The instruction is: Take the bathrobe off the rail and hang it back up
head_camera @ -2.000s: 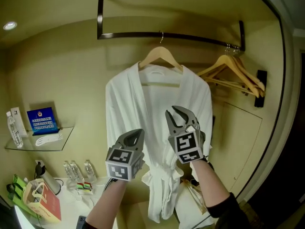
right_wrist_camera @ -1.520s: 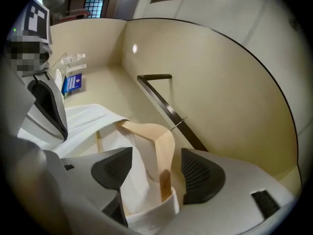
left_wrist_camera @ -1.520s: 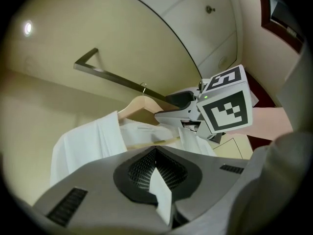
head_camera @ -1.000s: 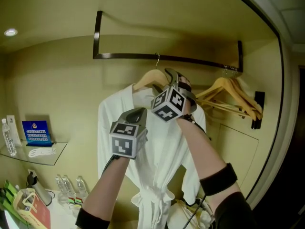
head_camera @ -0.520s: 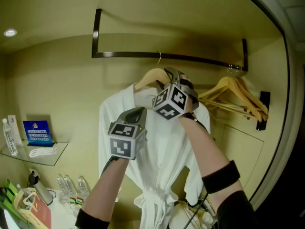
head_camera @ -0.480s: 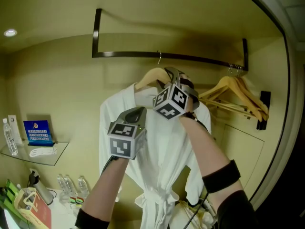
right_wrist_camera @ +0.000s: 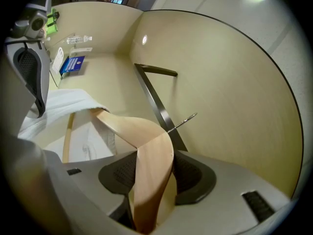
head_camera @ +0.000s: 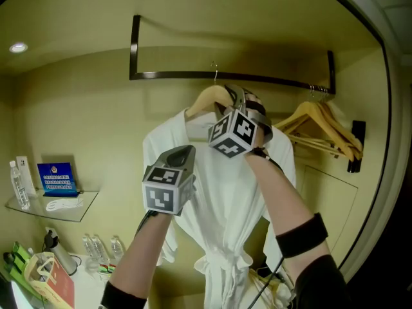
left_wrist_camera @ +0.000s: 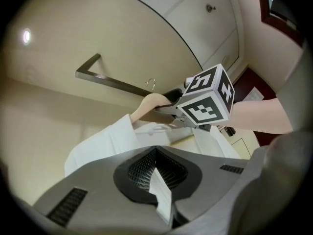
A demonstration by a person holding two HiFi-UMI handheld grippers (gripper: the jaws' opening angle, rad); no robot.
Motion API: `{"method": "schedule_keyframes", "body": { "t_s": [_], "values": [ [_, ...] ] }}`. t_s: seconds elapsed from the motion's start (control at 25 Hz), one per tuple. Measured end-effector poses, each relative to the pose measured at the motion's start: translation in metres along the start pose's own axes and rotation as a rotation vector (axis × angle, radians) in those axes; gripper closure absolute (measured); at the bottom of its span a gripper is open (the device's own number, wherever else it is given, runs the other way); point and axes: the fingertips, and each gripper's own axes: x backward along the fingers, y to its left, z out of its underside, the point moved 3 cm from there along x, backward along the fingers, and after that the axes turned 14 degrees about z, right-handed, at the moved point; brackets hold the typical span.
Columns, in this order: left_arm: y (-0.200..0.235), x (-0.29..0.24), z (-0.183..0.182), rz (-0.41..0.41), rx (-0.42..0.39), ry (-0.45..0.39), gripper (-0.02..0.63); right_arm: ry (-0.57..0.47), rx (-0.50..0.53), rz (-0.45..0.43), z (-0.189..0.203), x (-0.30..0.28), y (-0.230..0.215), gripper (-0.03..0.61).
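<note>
A white bathrobe [head_camera: 219,198] hangs on a wooden hanger [head_camera: 207,98] under the dark rail [head_camera: 174,76]. My right gripper [head_camera: 239,98] is shut on the hanger's middle just below the metal hook [head_camera: 214,68]; its jaws have just been closing around the wood. In the right gripper view the hanger [right_wrist_camera: 142,136] sits between the pads, with the hook [right_wrist_camera: 183,121] close to the rail [right_wrist_camera: 159,106]; contact between them is unclear. My left gripper [head_camera: 183,152] is shut and empty, lower down in front of the robe's left lapel.
Several spare wooden hangers [head_camera: 322,124] hang at the rail's right end. A glass shelf [head_camera: 45,205] with a blue sign [head_camera: 56,177] is on the left wall. Water bottles [head_camera: 100,246] and bags stand on the counter at the lower left.
My right gripper rose from in front of the robe up to the hanger and closed on it. Hanger and robe have shifted slightly to the right. My left gripper stays put.
</note>
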Motion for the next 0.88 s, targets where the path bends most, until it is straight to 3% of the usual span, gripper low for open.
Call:
{"method": "schedule_keyframes", "body": {
  "t_s": [0.44,0.68,0.88],
  "values": [
    [-0.027,0.039,0.008,0.024,0.021,0.023,0.614,0.035,-0.027,-0.057,0.007,0.050,0.021,0.362],
    [-0.053,0.075,0.041,0.049,0.046,0.048,0.614,0.070,-0.083,-0.127,0.010,0.100,0.063,0.362],
    [-0.070,0.115,0.086,0.059,0.115,0.064,0.614,0.096,-0.105,-0.187,0.011,0.155,0.114,0.362]
  ]
}}
